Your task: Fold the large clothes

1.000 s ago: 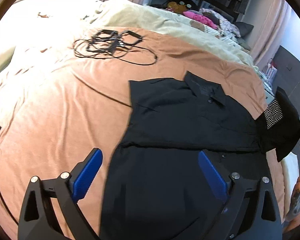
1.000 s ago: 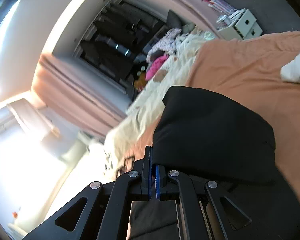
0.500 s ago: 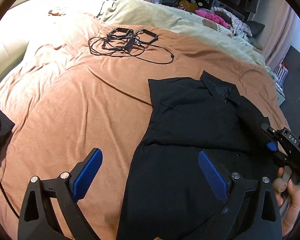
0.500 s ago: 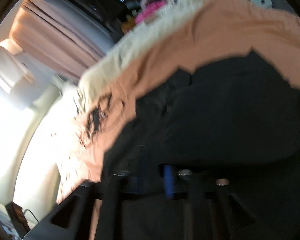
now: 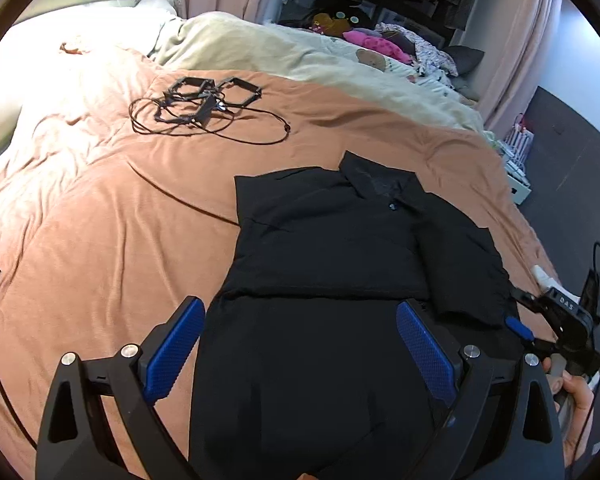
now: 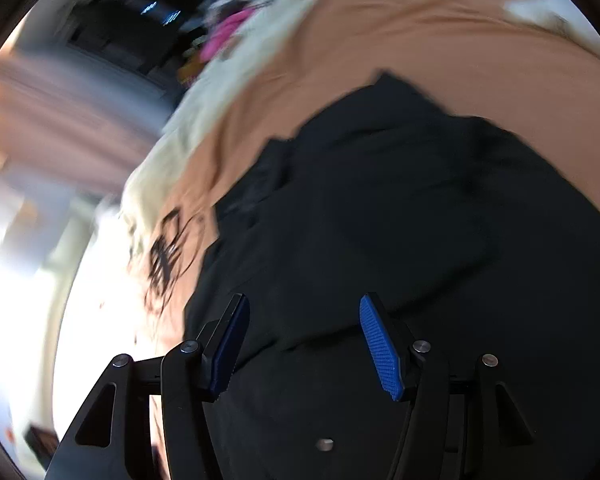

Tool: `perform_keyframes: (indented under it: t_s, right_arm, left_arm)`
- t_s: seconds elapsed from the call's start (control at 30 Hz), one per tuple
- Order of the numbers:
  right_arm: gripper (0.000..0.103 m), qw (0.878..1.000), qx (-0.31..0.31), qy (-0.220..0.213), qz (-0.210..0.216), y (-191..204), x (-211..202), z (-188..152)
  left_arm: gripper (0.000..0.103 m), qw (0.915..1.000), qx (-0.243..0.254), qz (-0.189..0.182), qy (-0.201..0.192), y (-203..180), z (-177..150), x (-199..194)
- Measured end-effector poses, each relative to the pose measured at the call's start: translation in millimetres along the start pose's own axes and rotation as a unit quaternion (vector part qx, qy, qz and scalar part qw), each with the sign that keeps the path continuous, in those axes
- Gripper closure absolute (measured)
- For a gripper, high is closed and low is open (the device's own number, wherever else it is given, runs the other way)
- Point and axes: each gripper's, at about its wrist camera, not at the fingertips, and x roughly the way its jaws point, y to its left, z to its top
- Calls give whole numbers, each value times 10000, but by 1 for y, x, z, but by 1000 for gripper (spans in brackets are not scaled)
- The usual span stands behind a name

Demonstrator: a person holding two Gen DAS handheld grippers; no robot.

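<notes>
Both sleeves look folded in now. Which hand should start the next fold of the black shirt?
Probably left. The left gripper hangs open over the black shirt, near its lower part. The right gripper, jaws opening with nothing between them, sits at the folded sleeve.

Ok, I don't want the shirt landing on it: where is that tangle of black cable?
In the left wrist view the black cable lies on the orange bedspread, up and left of the black shirt and clear of it.
</notes>
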Motion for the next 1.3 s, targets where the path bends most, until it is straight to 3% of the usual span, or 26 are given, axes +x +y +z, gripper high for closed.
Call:
perform_keyframes:
  t_s: [0.07,0.23,0.37,0.43,0.5,0.53,0.73,1.03,1.13,1.3]
  right_arm:
    - [45,9995,299,-41,-126,-20,-2,5]
    - [45,9972,690,-43,-294,-46,8,13]
    - [45,9948,811,-143,-596,-60,24,17]
    - [58,9938,970,-226,-503,-67,29,18]
    - [89,9949,913,-246,-344,-65,29,20]
    - [89,9956,878,-270,-170,-61,28,21]
    - [93,9971,203,-532,505,-19,21,22]
    - [96,9883,-1043,-313,1064,73,43,-5]
    - [98,9806,-1460,-32,1311,110,62,-29]
    - [99,9675,-1782,672,1661,148,97,-69]
  left_arm:
    - [4,9996,120,213,-146,-8,0,0]
    - [5,9991,-204,-33,-383,-5,-3,3]
    - [12,9987,-183,240,-413,-4,-2,9]
    - [14,9993,-168,191,-268,-2,-3,14]
    - [14,9996,-202,101,-174,2,-4,17]
    - [14,9996,-212,68,-179,4,-4,16]
    - [14,9989,-448,-68,-96,21,-3,15]
    - [14,9973,-710,154,-98,50,-1,16]
    - [14,9958,-908,35,-58,64,-2,17]
    - [14,9944,-1038,170,-24,80,-5,19]
